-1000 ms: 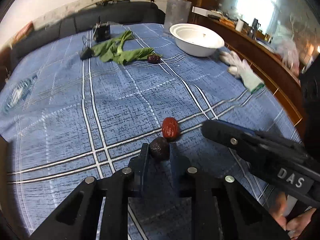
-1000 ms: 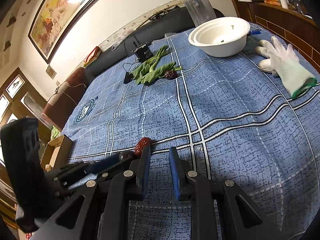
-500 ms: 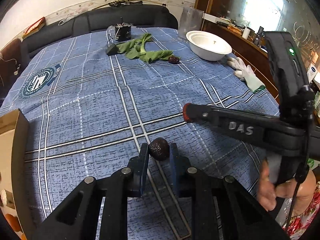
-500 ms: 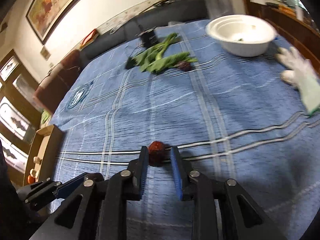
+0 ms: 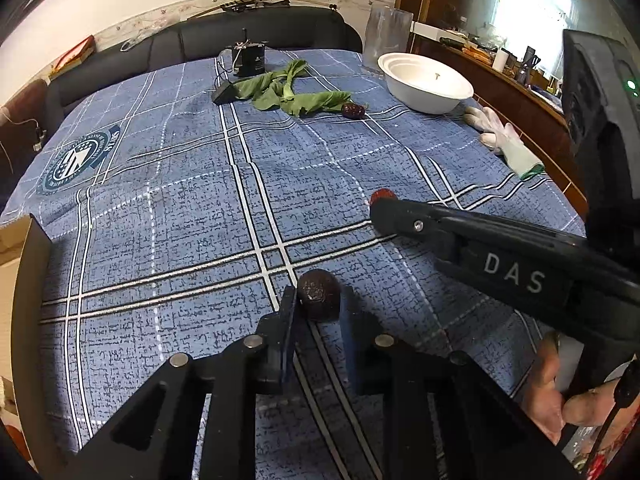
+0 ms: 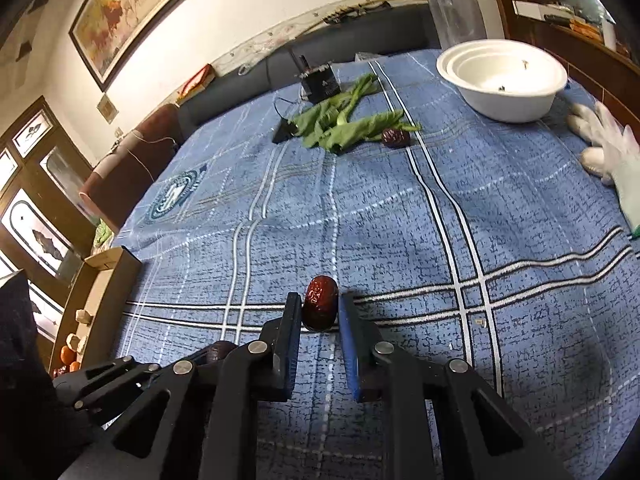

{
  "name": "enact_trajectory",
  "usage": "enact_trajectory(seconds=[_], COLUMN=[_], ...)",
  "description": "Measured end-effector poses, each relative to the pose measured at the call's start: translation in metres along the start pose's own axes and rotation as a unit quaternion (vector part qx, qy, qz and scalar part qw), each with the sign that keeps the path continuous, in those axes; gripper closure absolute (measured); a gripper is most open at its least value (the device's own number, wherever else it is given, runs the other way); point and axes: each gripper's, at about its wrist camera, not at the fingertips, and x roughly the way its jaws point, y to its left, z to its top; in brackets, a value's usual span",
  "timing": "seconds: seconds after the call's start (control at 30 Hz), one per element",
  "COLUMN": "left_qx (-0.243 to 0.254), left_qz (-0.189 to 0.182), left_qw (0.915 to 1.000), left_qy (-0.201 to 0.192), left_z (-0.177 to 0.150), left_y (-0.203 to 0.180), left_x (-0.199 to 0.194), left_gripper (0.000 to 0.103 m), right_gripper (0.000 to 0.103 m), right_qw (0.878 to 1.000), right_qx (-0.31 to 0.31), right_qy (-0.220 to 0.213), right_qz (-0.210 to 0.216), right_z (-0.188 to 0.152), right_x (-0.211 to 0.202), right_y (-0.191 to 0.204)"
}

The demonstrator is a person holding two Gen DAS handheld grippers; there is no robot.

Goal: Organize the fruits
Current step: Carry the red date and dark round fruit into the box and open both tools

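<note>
Blue checked tablecloth (image 5: 168, 200) fills both views; low in each frame's centre, the left gripper (image 5: 318, 304) clamps a dark fruit (image 5: 319, 295) and the right gripper (image 6: 320, 310) clamps a red date (image 6: 320, 307).

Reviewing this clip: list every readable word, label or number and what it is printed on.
"DAS": white letters on the side of the right claw.
Round emblem printed on the blue tablecloth: ring lettering too small and warped to read.
Nothing else carries legible text.
</note>
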Motion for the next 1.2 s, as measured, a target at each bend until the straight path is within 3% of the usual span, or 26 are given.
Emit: enact_trajectory(seconds=[0.27,0.53,0.8,1.2], left_qx=[-0.032,-0.070,-0.140,-0.188], left_qz=[0.006,0.060,0.105,0.153], left_qw=[0.9992,0.9940,0.9810,0.9623], left_qy=[-0.024,-0.059,-0.083,-0.123], left_z=[-0.012,-0.036,-0.060,-0.088], left_y=[0.006,0.040,0.099,0.148], left_x=[-0.034,-0.093,-0.135,-0.183], left_gripper=[0.084,0.084,0.084,0.084], right_gripper=[0.083,0.083,0.083,0.082], right_qw=[0.999,0.999,0.998,0.989], right_qx=[-0.028,-0.024,-0.057,-0.136], right_qy=[-0.024,-0.015,-0.017,-0.006], right_qz=[-0.011,-0.013,0.013,0.058], right_z=[-0.002,-0.012,-0.038,-0.068], right_x=[-0.011,-0.017,-0.043,-0.053], right_y=[0.012,0.016,0.056,0.145])
